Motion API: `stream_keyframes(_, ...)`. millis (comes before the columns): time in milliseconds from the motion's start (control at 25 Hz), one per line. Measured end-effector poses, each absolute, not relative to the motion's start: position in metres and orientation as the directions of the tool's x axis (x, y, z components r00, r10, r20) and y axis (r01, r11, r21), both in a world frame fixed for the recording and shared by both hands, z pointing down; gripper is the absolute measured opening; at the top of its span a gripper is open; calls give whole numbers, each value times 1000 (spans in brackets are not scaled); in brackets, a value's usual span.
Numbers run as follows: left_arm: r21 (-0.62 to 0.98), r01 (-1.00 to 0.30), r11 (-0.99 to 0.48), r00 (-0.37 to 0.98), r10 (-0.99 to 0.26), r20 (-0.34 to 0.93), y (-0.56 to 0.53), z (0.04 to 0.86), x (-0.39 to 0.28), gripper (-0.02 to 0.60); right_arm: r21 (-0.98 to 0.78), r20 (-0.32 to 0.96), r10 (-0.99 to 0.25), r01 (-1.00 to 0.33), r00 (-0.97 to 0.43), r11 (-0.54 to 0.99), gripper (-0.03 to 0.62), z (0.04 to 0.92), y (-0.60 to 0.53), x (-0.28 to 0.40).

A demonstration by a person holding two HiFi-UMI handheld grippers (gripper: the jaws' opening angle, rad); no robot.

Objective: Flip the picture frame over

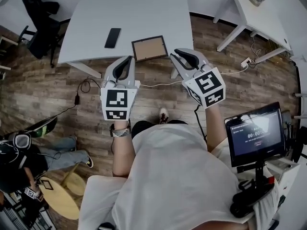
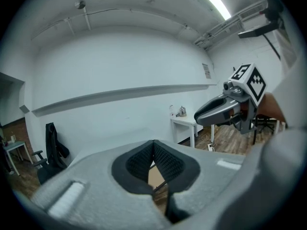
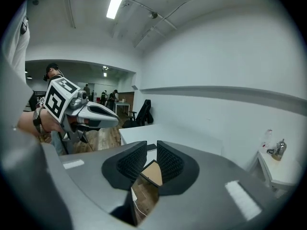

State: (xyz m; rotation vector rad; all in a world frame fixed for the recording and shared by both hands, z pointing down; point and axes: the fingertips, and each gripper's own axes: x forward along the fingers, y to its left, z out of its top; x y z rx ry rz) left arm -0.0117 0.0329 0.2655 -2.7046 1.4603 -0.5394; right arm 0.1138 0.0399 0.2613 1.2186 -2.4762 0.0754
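The picture frame (image 1: 149,48) lies flat near the front edge of the white table (image 1: 91,23), with its brown backing up. Both grippers hover short of the table edge, apart from the frame. My left gripper (image 1: 129,58) is off the frame's near-left corner, and its pads meet at the tips (image 2: 153,143) with nothing held. My right gripper (image 1: 173,53) is just right of the frame. Its jaws stand a little apart (image 3: 151,145) and empty. A corner of the frame (image 3: 152,173) shows through that gap.
A black phone (image 1: 112,37) lies on the table left of the frame. A second white table (image 1: 249,13) stands at the back right and a black chair (image 1: 41,18) at the back left. Cables (image 1: 81,87) trail over the wood floor. A monitor (image 1: 254,133) is at the right.
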Motion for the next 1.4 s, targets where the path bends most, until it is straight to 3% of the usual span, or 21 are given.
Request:
stream_keyframes(600, -78, -875, -478, 410, -817, 405, -13, 349, -55, 3, 154, 515, -585, -604, -626, 782, 120, 359, -29, 52)
stream_keyframes(880, -53, -865, -499, 428, -790, 439, -48, 374, -63, 4, 240, 649, -534, -519, -543, 820, 136, 428, -63, 39)
stream_keyframes(1400, 62, -853, -518, 460, -690, 559, -117, 462, -99, 3, 187, 808, -396, -447, -437, 875, 147, 555, -128, 12)
